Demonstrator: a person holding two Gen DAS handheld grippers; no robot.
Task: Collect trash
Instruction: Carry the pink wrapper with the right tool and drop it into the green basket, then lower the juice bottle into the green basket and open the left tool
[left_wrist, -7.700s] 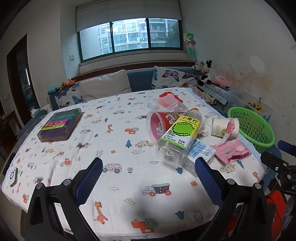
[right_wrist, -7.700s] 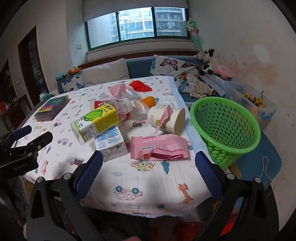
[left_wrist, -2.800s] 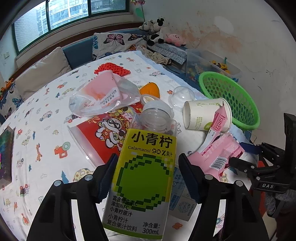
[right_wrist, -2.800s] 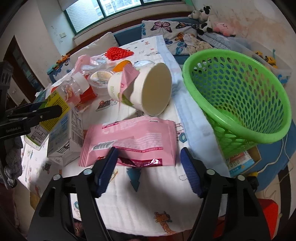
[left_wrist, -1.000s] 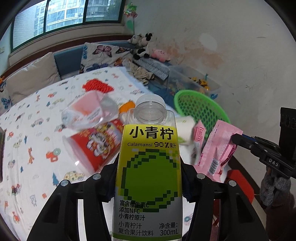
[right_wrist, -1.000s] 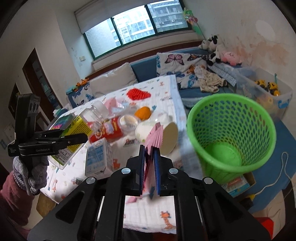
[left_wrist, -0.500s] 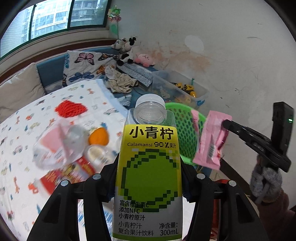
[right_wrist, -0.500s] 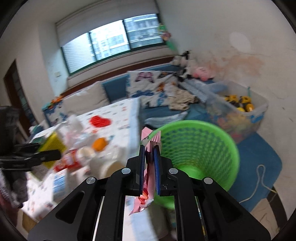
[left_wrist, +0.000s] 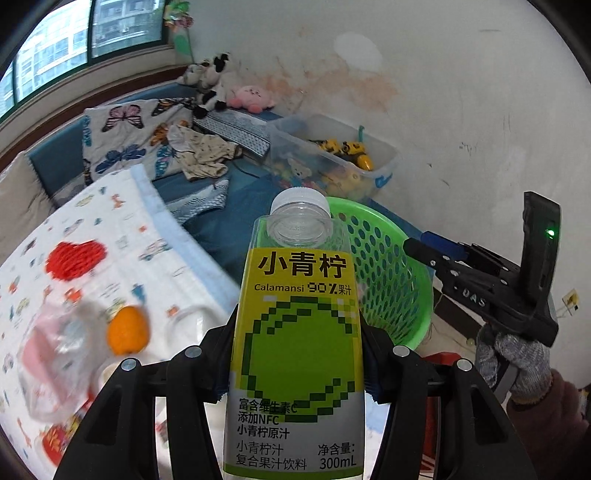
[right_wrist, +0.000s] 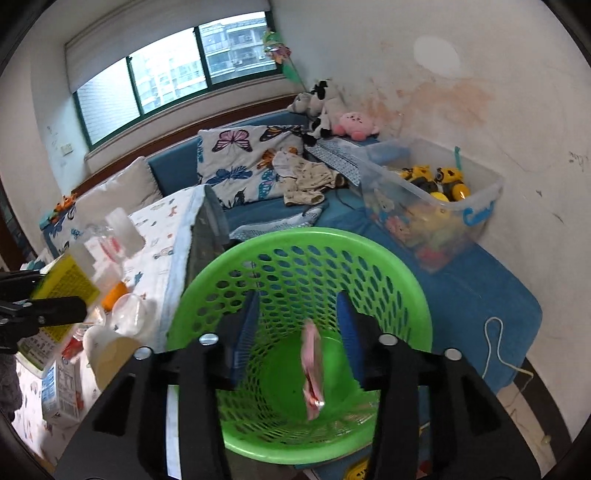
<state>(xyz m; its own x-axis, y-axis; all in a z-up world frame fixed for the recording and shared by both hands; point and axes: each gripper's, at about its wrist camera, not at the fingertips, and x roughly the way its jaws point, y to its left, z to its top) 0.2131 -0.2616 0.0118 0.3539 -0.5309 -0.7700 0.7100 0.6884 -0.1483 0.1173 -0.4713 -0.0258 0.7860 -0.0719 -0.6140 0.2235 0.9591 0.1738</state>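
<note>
Clamping a yellow-green juice bottle (left_wrist: 295, 343) upright, left gripper (left_wrist: 297, 354) is beside the green basket (right_wrist: 406, 291). Right gripper (right_wrist: 297, 341), jaws opening, nothing pressed; pink wrapper (right_wrist: 312, 369) loose between them, inside the basket.

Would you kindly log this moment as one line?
left gripper: holding juice bottle | right gripper: opening above green basket | pink wrapper: dropping in

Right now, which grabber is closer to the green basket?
The right. The right gripper hangs right over the green basket, jaws opening, with the pink wrapper dropping inside. The left gripper is farther back by the table, holding the juice bottle.
</note>
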